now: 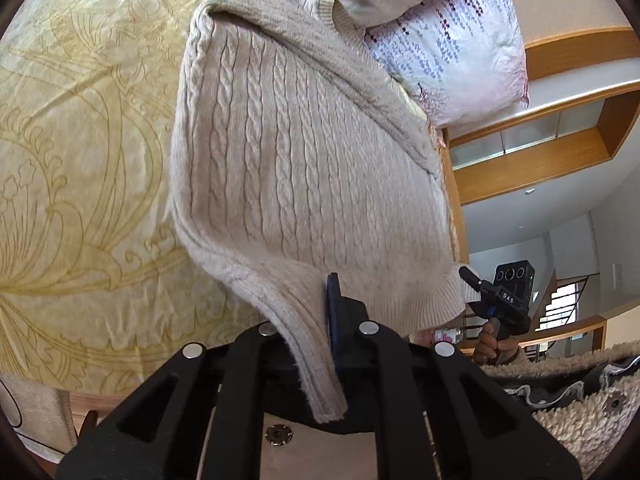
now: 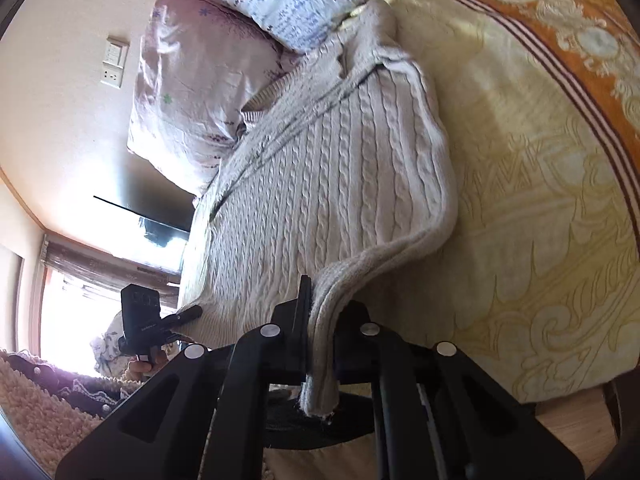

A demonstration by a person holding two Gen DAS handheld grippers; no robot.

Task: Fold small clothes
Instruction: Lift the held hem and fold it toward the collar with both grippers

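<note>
The left gripper has its jaws clamped on the ribbed hem at one bottom corner of a cream cable-knit wool sweater, while the right gripper has its jaws clamped on the hem at the other bottom corner, each with a tail of knit hanging back through. From the hem the sweater runs flat across a pale yellow floral-patterned bed cover, its neckline against a white pillow printed with small purple flowers. The knit looks soft, thick and limp, light enough to lift by two corners but likely to sag and stretch between them; the firmer ribbed hem seems the safest place to hold. A person's hand grips the far handle.
</note>
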